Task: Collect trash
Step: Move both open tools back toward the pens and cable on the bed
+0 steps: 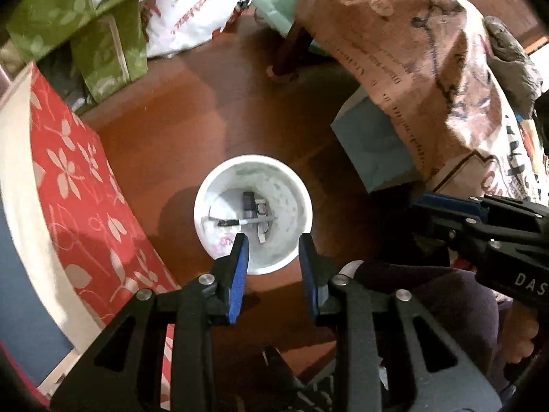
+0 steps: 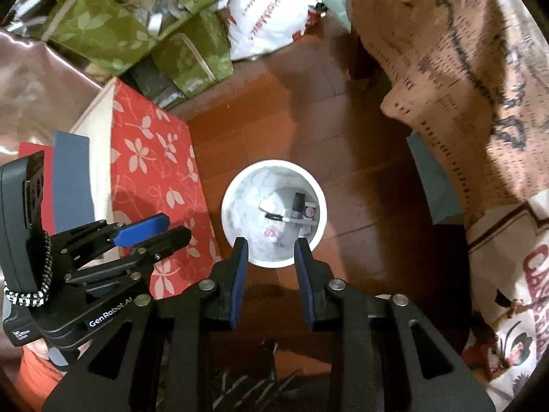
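Trash sits at the bottom of the white bin [image 1: 253, 213], which stands on the reddish-brown floor [image 1: 192, 127] directly below both of our grippers. Inside it we can make out a dark rectangular piece [image 1: 249, 202], a marker-like stick [image 1: 240, 221] lying across the bottom, and some pale scraps with pink print [image 1: 224, 240]; what exactly they are we cannot tell.

Our left gripper [image 1: 273, 245] hangs above the near rim of the bin with its blue-lined fingers [image 1: 242, 257] spread apart and nothing between them. Our right gripper [image 2: 269, 249] is in much the same pose over the same bin [image 2: 273, 219], fingers [image 2: 240, 261] apart and empty. In the right wrist view the left gripper [image 2: 151, 233] shows from the side at the left edge, in front of the red box with white flowers [image 2: 154, 178]; in the left wrist view the right gripper [image 1: 439, 206] comes in from the right edge.

Around the bin, well apart from it, we see the red flowered box [image 1: 79, 185] on one side and green leaf-print boxes [image 1: 103, 51] with a white plastic bag [image 1: 185, 13] beyond. On the other side, a printed brown cloth [image 1: 411, 51] drapes down over a pale teal block [image 1: 374, 144].
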Demonstrator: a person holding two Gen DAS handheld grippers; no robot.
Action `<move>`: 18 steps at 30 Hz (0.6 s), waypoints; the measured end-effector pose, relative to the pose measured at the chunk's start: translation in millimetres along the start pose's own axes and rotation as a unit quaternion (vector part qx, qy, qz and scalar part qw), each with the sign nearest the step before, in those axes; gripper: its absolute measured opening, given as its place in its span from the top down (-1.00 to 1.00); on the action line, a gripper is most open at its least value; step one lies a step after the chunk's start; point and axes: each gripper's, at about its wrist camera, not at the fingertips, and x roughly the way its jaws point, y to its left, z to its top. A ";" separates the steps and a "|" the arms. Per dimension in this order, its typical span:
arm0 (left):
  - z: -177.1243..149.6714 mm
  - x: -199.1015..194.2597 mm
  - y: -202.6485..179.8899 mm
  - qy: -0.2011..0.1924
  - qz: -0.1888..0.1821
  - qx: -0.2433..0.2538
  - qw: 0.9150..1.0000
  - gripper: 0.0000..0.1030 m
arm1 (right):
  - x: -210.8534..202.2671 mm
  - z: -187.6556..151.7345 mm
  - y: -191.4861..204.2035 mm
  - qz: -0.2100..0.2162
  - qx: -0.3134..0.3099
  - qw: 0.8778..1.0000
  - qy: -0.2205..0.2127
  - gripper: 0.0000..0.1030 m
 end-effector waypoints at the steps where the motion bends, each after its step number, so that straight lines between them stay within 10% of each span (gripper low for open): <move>1: 0.5 -6.4 -4.1 -0.006 0.000 0.003 1.000 0.44 | -6.8 -1.0 -0.2 0.000 0.000 1.000 -0.008 0.51; 18: 7.8 -137.8 -118.3 -0.153 0.004 0.115 0.982 0.44 | -142.7 -44.8 -16.7 0.002 -0.007 0.986 -0.165 0.51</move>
